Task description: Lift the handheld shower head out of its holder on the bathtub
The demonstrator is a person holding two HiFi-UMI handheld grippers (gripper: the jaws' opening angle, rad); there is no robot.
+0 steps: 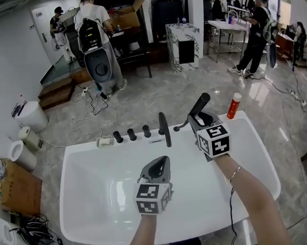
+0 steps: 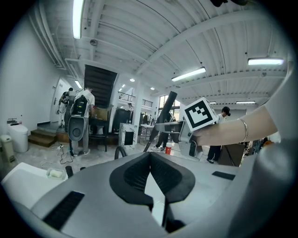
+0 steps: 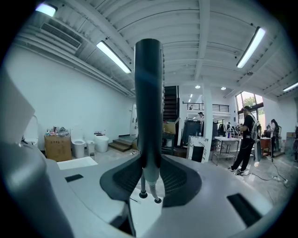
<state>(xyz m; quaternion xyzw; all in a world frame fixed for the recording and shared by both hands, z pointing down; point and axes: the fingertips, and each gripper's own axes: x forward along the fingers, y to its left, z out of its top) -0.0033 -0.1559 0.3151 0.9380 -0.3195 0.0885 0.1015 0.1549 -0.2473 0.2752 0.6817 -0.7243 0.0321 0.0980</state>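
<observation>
Tongs, two: right tongs [image 3: 149, 161] clamp one shower head [image 3: 148, 93], left tongs [image 2: 150, 156] closed empty.

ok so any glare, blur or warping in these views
Head view: strong fisheye bows the bathtub rim, lighting even, no blur. Left gripper view: black round vignette, ceiling strip light blown out. Right gripper view: same vignette, handheld shower head looms large and dark against bright ceiling.

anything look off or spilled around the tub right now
Nothing spilled or broken. Only the shower head looks out of place: the right hand-held gripper is clamped on its handle, holding it tilted above the tub rim. The orange bottle stands upright by the far corner.
</observation>
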